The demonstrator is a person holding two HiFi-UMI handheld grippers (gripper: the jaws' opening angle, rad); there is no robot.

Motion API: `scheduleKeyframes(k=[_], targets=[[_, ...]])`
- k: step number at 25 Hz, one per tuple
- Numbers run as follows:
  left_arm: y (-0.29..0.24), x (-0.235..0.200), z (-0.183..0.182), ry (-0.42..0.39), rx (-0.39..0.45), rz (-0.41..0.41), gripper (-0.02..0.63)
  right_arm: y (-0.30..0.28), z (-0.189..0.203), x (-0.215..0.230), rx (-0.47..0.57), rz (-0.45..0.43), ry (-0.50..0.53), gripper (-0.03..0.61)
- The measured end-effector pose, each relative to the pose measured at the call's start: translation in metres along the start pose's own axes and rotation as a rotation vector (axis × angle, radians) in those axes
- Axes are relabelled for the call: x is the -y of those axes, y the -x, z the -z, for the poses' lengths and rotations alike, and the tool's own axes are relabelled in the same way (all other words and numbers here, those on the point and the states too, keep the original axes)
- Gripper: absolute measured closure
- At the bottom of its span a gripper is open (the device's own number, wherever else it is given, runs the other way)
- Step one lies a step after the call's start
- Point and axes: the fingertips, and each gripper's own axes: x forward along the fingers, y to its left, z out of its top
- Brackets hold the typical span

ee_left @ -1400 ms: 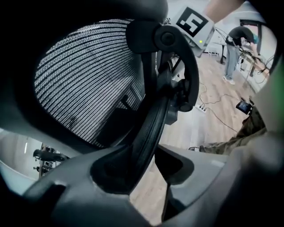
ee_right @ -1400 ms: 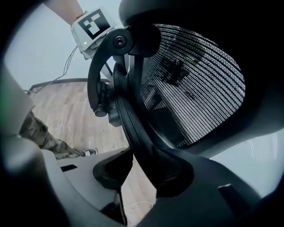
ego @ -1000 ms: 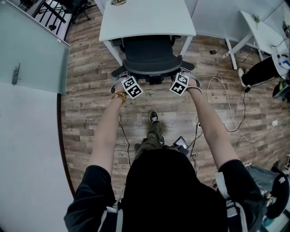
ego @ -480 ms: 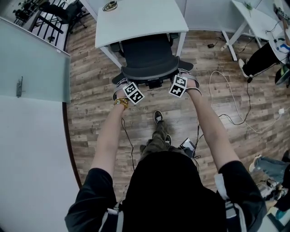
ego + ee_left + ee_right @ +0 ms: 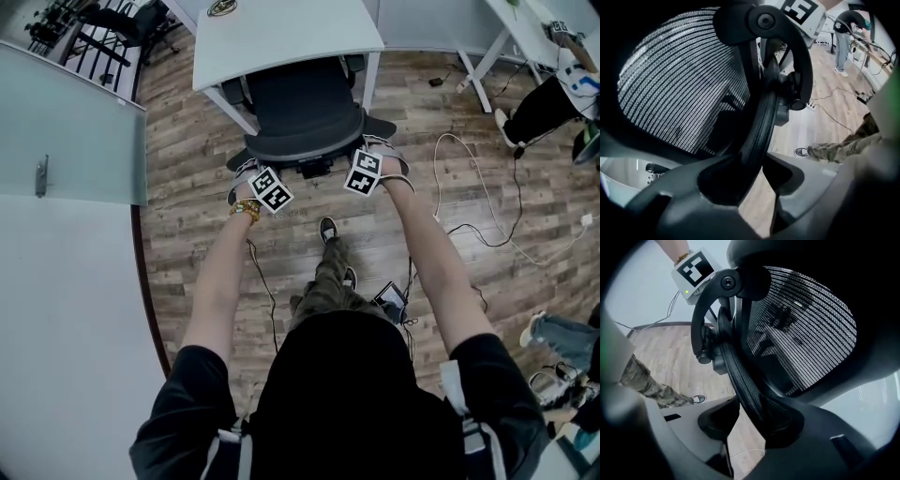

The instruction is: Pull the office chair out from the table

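Compared with one second ago, the office chair [image 5: 302,103] stands a little farther out from under the white counter [image 5: 281,37]. More of its black seat and backrest shows on the near side of the counter edge, though its far part is still under the top. Both grippers have come toward the near side together with it. The left gripper [image 5: 253,167] has its fingers [image 5: 825,187] spread on both sides of the backrest rim [image 5: 761,126]. They have just been closing a little; the rim lies against the left finger, and a strip of wooden floor [image 5: 187,187] shows between the rim and the right finger. The right gripper [image 5: 371,148] straddles the same rim at its right end. Its fingers are also apart, with the rim against its right finger and a gap at the other.
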Motion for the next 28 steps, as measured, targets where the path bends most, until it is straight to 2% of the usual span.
scheduleKeyframes(k=[16,23,28], targets=[[0.022,0.041,0.004,0.002,-0.037,0.013,0.443,0.024,0.014,-0.034,0.002,0.002,0.005,0.437],[0.023,0.045,0.013,-0.022,-0.055,0.013,0.451,0.026,0.009,-0.042,0.011,0.022,-0.002,0.434],[0.023,0.042,0.017,-0.024,-0.052,-0.016,0.449,0.026,0.006,-0.045,0.009,0.033,0.004,0.434]])
